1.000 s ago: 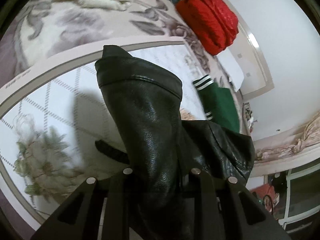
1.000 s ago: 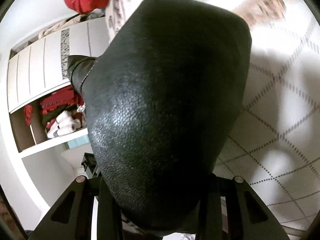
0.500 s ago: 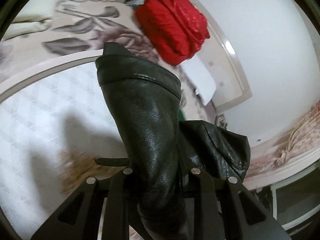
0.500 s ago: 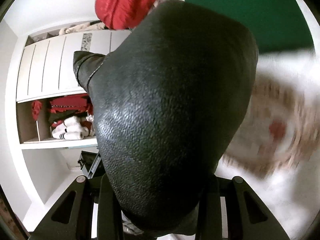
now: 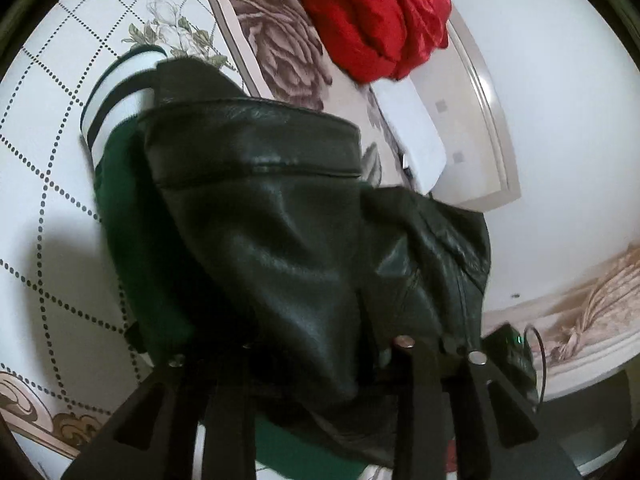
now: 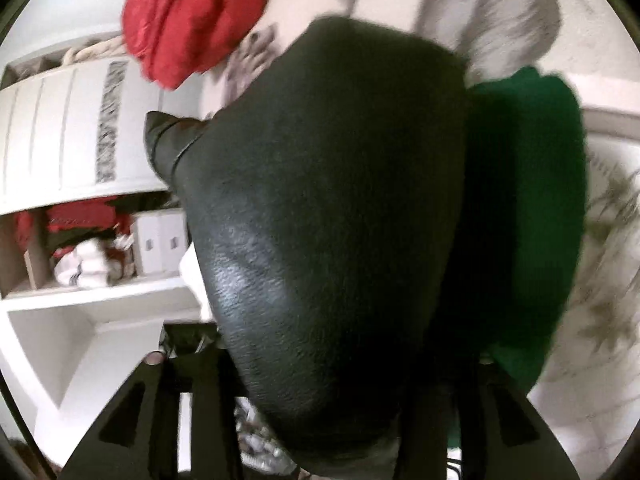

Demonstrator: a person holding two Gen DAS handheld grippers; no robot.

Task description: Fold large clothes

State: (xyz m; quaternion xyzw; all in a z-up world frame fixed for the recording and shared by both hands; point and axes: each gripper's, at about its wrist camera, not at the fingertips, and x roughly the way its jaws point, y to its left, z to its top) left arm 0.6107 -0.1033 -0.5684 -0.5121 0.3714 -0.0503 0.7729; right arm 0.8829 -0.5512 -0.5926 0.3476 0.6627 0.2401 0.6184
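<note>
A black leather jacket [image 5: 288, 240] hangs folded between both grippers and fills most of each view. My left gripper [image 5: 324, 364] is shut on the black leather jacket, whose cuffed edge stands up in front of the camera. My right gripper [image 6: 320, 396] is shut on the black leather jacket [image 6: 332, 208] as well; its fingertips are hidden under the leather. A green garment with white striped cuff [image 5: 120, 92] lies on the bed right beneath the jacket. It also shows in the right wrist view [image 6: 536, 216].
The bed has a white quilt with dotted diamond lines [image 5: 48, 184] and a grey flower border [image 5: 280, 44]. A red puffy jacket [image 5: 372, 12] lies at the bed's far side, by the white wall. Open shelves with clothes [image 6: 88, 248] stand at the left.
Both grippers have carried the leather jacket across the bed toward the green garment, which now lies directly under it. The grip on the jacket is unchanged.
</note>
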